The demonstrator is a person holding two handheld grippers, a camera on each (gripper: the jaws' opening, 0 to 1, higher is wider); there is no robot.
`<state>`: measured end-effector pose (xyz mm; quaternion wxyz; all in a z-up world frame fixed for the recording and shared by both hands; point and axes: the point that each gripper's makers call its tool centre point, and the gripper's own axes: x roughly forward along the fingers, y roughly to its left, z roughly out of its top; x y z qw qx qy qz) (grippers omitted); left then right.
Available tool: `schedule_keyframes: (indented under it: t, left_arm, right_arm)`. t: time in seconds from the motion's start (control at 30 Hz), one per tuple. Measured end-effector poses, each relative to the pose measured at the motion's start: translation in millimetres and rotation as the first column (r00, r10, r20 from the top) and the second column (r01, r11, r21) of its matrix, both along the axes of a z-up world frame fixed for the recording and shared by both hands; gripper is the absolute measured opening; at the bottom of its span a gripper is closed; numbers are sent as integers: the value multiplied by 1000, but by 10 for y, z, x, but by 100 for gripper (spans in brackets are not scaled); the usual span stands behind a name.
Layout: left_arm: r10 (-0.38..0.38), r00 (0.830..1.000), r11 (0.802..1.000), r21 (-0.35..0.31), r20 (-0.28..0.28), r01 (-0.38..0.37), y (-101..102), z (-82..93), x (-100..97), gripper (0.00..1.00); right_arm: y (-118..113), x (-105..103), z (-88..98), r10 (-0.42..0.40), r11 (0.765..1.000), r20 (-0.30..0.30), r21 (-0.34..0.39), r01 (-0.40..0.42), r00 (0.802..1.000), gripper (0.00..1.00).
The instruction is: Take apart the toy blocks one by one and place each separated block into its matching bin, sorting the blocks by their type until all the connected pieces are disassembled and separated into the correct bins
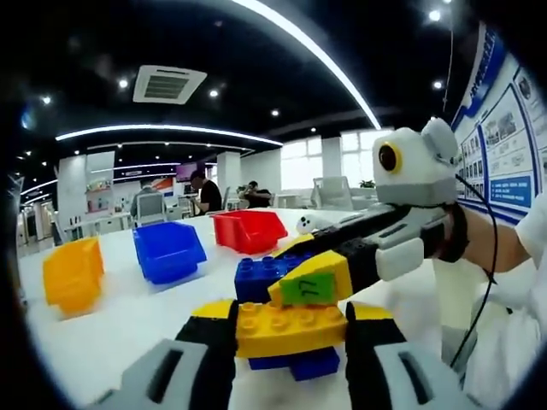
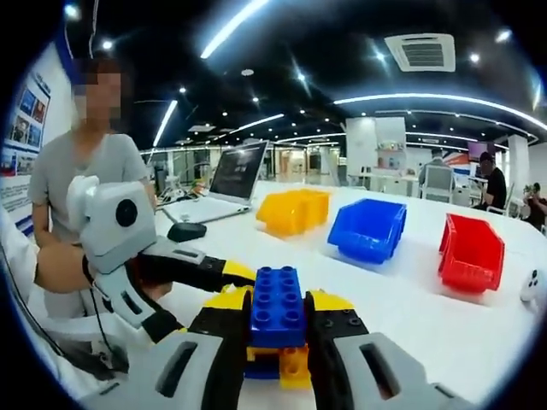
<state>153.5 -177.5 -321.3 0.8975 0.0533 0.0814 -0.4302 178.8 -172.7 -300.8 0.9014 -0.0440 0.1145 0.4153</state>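
A cluster of joined toy blocks is held between both grippers above the white table (image 1: 128, 316). In the left gripper view my left gripper (image 1: 291, 331) is shut on the yellow block (image 1: 291, 325), with blue blocks (image 1: 265, 278) behind and under it. The right gripper (image 1: 314, 280) reaches in from the right and clamps the upper blue block. In the right gripper view my right gripper (image 2: 278, 323) is shut on the blue block (image 2: 276, 306), a yellow block (image 2: 295, 363) sits beneath it, and the left gripper (image 2: 214, 286) comes in from the left.
Three bins stand in a row on the table: yellow bin (image 2: 293, 211), blue bin (image 2: 369, 229), red bin (image 2: 470, 252). A laptop (image 2: 235, 175) and a black mouse (image 2: 185, 231) lie beyond. A person (image 2: 81, 171) sits at the left. A small white object (image 2: 534, 290) lies at the right.
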Motion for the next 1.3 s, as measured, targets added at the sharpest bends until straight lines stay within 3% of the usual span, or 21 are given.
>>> schedule_keyframes:
  t: [0.1,0.23,0.47,0.67,0.87,1.17,1.3]
  left_arm:
    - [-4,1000,1000,4,-5,4,10,-6,-15,50]
    - [-10,1000,1000,3,-6,10,13,-2,-7,50]
    - [-10,1000,1000,3,-7,10,17,0,12,50]
    - [-17,1000,1000,4,-5,17,16,4,35,50]
    - [-20,1000,1000,3,-1,20,-20,6,0,50]
    - [-18,1000,1000,14,2,18,-62,7,-77,50]
    - [21,1000,999,29,13,-22,-4,14,-62,50]
  right_arm:
    - [9,-3,-9,-8,996,-126,82,18,992,26]
    - [-6,84,29,1,998,-85,64,5,996,26]
    - [-128,262,308,-15,997,-56,72,19,998,26]
    - [-317,613,402,-68,997,-59,36,70,996,26]
    - [-348,1017,426,-108,994,-66,11,109,992,26]
    - [-113,1661,398,-143,989,-66,-58,140,987,26]
    - [-6,1902,415,-167,984,-57,-74,162,984,26]
